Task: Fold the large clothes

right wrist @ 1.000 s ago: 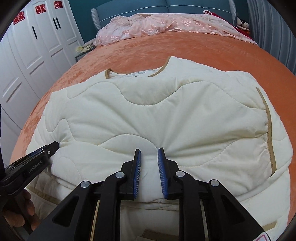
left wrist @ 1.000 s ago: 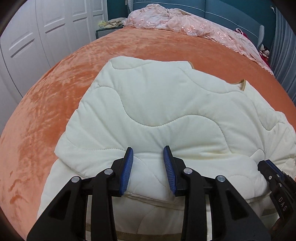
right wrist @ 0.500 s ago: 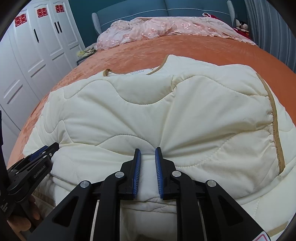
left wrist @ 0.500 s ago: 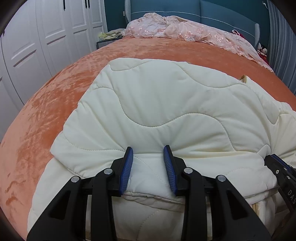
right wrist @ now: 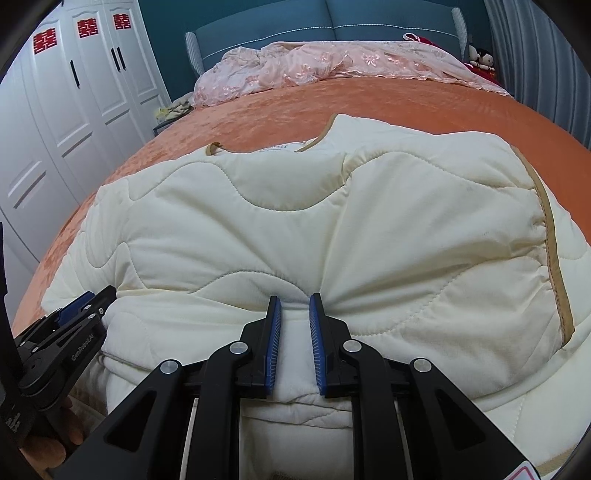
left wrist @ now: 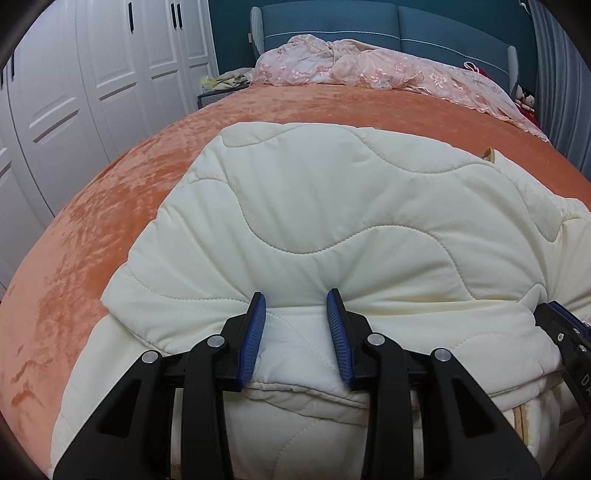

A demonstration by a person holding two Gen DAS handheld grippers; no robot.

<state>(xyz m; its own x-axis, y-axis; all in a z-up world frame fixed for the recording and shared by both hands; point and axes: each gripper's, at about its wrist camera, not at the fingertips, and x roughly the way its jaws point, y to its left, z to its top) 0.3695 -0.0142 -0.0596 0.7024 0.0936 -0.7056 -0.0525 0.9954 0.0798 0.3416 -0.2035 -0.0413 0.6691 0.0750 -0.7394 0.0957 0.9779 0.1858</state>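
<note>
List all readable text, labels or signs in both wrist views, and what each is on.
"GenRobot.AI": white print on the left gripper, side-on in the right wrist view.
"D": start of a cut-off white word on the right gripper, at the left wrist view's edge.
"囍": red paper cutouts, one on each of three wardrobe doors.
Neck label inside the cream quilted jacket: too small to read.

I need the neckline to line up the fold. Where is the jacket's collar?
In the right wrist view the tan-trimmed collar is at the jacket's far edge, on the orange bedspread, toward the pink bedding.
</note>
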